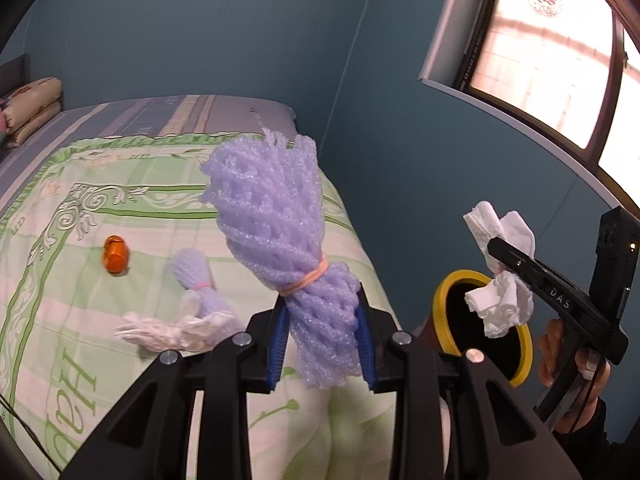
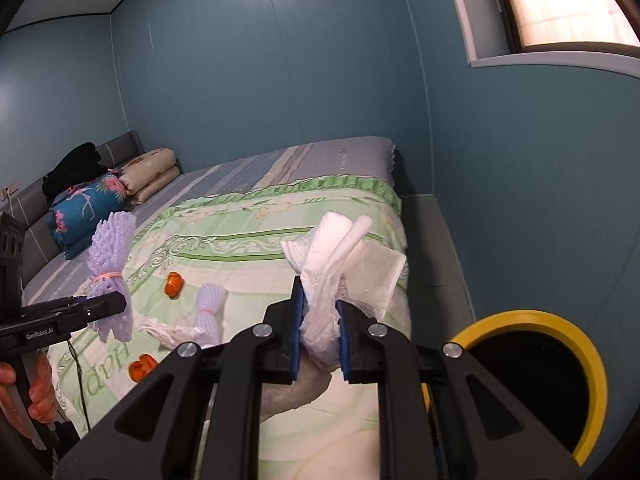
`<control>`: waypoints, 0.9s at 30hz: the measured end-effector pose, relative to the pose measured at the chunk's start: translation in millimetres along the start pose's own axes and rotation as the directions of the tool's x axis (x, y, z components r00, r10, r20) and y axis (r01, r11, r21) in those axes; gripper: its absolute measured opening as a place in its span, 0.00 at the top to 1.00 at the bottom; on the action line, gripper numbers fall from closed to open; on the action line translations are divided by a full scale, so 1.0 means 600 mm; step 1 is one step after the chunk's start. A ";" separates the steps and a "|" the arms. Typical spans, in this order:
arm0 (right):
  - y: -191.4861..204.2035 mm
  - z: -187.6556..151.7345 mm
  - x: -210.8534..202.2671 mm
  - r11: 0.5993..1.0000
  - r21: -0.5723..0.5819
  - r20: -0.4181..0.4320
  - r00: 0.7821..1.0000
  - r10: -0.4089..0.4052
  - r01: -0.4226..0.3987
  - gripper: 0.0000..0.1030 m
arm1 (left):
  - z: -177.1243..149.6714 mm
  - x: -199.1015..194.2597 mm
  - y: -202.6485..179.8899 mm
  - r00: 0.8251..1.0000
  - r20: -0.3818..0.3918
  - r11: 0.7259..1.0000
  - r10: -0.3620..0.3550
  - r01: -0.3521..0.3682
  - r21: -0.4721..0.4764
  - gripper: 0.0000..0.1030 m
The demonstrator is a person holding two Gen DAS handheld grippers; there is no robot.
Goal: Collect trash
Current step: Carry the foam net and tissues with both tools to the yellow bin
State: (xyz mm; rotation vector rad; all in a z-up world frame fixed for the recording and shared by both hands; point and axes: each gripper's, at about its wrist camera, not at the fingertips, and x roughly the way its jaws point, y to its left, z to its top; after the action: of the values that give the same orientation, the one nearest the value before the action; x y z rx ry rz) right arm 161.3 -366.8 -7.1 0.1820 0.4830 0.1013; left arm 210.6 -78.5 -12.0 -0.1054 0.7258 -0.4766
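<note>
Jaws of the left gripper [image 1: 323, 340] pinch a purple foam net bundle [image 1: 276, 216]; the right gripper [image 2: 320, 338] pinches crumpled tissue [image 2: 340, 256], yellow-rimmed bin [image 2: 592, 360] at four o'clock beside the bed [image 2: 240, 248].

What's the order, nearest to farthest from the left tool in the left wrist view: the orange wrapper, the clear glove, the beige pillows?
From the left tool, which grips a purple foam net:
1. Clear glove, on the quilt just to its left.
2. Orange wrapper, farther up the quilt, left.
3. Beige pillows, at the bed's far left end.
</note>
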 end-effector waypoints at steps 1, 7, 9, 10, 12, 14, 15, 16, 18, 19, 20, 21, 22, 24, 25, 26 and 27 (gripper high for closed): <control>-0.008 -0.003 -0.008 1.000 0.001 0.004 1.000 -0.005 0.005 0.87 | 0.000 0.005 -0.011 1.000 -0.005 1.000 -0.010 0.010 0.010 0.73; -0.058 -0.015 -0.032 0.998 0.022 0.019 0.998 -0.055 0.054 0.87 | 0.005 0.031 -0.073 0.997 -0.029 0.995 -0.066 0.068 0.068 0.73; -0.070 -0.020 -0.039 0.997 0.028 0.019 0.997 -0.071 0.071 0.87 | 0.007 0.040 -0.094 0.996 -0.034 0.992 -0.082 0.085 0.090 0.73; -0.081 -0.023 -0.043 0.996 0.034 0.019 0.996 -0.084 0.083 0.87 | 0.009 0.045 -0.105 0.995 -0.039 0.990 -0.093 0.096 0.101 0.73; -0.093 -0.027 -0.048 0.994 0.039 0.018 0.995 -0.102 0.101 0.87 | 0.012 0.056 -0.125 0.993 -0.046 0.986 -0.106 0.111 0.123 0.73; -0.109 -0.030 -0.054 0.991 0.048 0.017 0.992 -0.123 0.123 0.87 | 0.013 0.066 -0.149 0.991 -0.055 0.980 -0.122 0.129 0.149 0.73; -0.116 -0.033 -0.058 0.990 0.051 0.017 0.991 -0.131 0.130 0.87 | 0.013 0.068 -0.157 0.990 -0.059 0.978 -0.128 0.135 0.156 0.73; -0.123 -0.035 -0.061 0.989 0.056 0.017 0.990 -0.139 0.138 0.87 | 0.014 0.074 -0.166 0.989 -0.064 0.976 -0.136 0.145 0.163 0.73; -0.139 -0.038 -0.067 0.986 0.066 0.018 0.988 -0.155 0.154 0.87 | 0.015 0.086 -0.186 0.984 -0.078 0.969 -0.157 0.169 0.179 0.73; -0.144 -0.038 -0.068 0.984 0.069 0.016 0.987 -0.163 0.161 0.87 | 0.014 0.090 -0.194 0.983 -0.082 0.967 -0.163 0.175 0.186 0.73; -0.146 -0.038 -0.064 0.983 0.074 0.015 0.985 -0.172 0.171 0.87 | 0.014 0.095 -0.204 0.982 -0.087 0.963 -0.169 0.183 0.196 0.73; -0.152 -0.039 -0.066 0.981 0.079 0.015 0.984 -0.178 0.177 0.87 | 0.016 0.100 -0.209 0.981 -0.090 0.961 -0.173 0.188 0.201 0.73; -0.159 -0.040 -0.068 0.980 0.081 0.014 0.983 -0.185 0.184 0.87 | 0.015 0.103 -0.219 0.979 -0.095 0.958 -0.180 0.196 0.208 0.73; -0.169 -0.043 -0.069 0.976 0.082 0.012 0.979 -0.203 0.201 0.87 | 0.015 0.111 -0.236 0.975 -0.104 0.952 -0.194 0.213 0.218 0.73; -0.176 -0.044 -0.070 0.974 0.084 0.012 0.978 -0.210 0.208 0.87 | 0.015 0.115 -0.245 0.974 -0.109 0.950 -0.200 0.220 0.223 0.73; -0.182 -0.046 -0.071 0.973 0.086 0.010 0.976 -0.217 0.216 0.87 | 0.015 0.120 -0.254 0.971 -0.116 0.946 -0.208 0.230 0.229 0.73; -0.187 -0.046 -0.069 0.971 0.088 0.008 0.975 -0.223 0.222 0.87 | 0.015 0.124 -0.260 0.969 -0.121 0.944 -0.213 0.236 0.232 0.73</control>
State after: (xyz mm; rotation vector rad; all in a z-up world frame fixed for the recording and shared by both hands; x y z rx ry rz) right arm 117.9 -477.9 -34.7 0.2120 0.4871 -0.1409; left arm 204.9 -251.6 -11.2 0.0672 0.7454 -0.7911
